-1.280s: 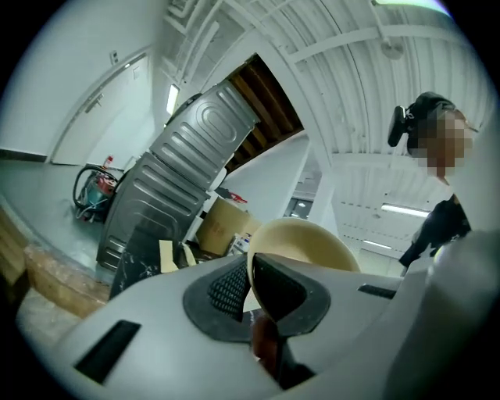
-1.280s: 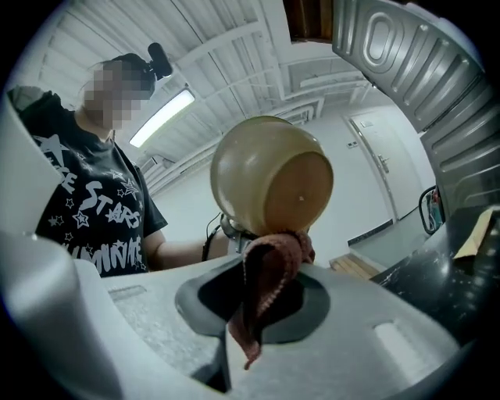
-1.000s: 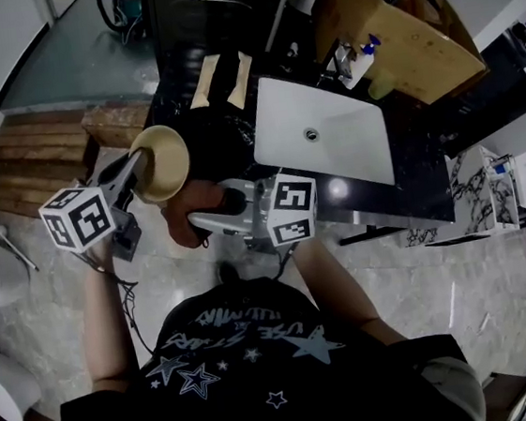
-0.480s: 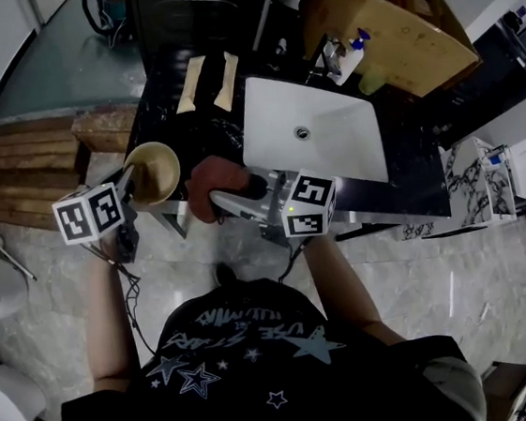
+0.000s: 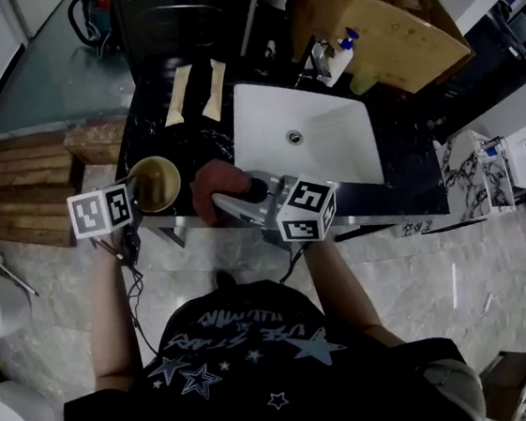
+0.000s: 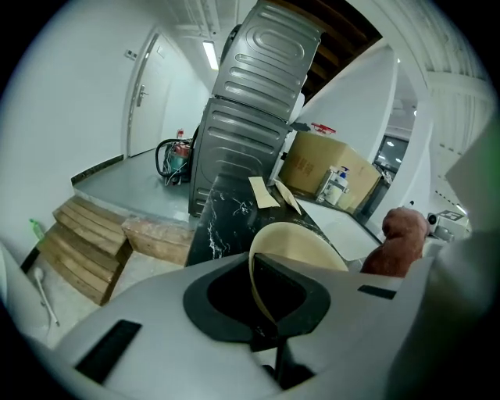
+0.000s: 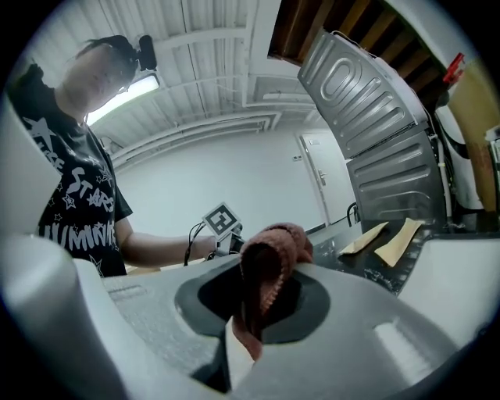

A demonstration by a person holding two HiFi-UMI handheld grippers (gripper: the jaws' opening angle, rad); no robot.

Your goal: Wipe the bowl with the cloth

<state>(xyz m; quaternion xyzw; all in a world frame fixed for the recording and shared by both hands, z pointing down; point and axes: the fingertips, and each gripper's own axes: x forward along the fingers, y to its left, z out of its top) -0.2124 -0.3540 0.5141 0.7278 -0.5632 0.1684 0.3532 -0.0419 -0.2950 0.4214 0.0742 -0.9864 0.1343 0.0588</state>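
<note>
A tan bowl [image 5: 154, 184] hangs over the front left corner of the black counter [image 5: 166, 145], its opening facing up. My left gripper [image 5: 136, 193] is shut on its near rim; in the left gripper view the bowl [image 6: 305, 246] has its thin rim wedged between the jaws of that gripper [image 6: 264, 316]. A reddish-brown cloth [image 5: 213, 187] sits just right of the bowl, held by my right gripper [image 5: 232, 199]. In the right gripper view the cloth [image 7: 269, 254] bunches up from between the shut jaws. Whether cloth and bowl touch is unclear.
A white sink [image 5: 307, 143] lies in the counter to the right. Two tan strips [image 5: 177, 94] lie at the back. A soap bottle [image 5: 344, 52] and a cardboard box [image 5: 388, 21] stand behind the sink. Wooden steps [image 5: 28, 180] are at the left, a metal appliance [image 5: 184, 11] behind.
The bowl has swung from tilted to nearly level and come lower over the counter corner. The cloth has moved from under the bowl's side to its right.
</note>
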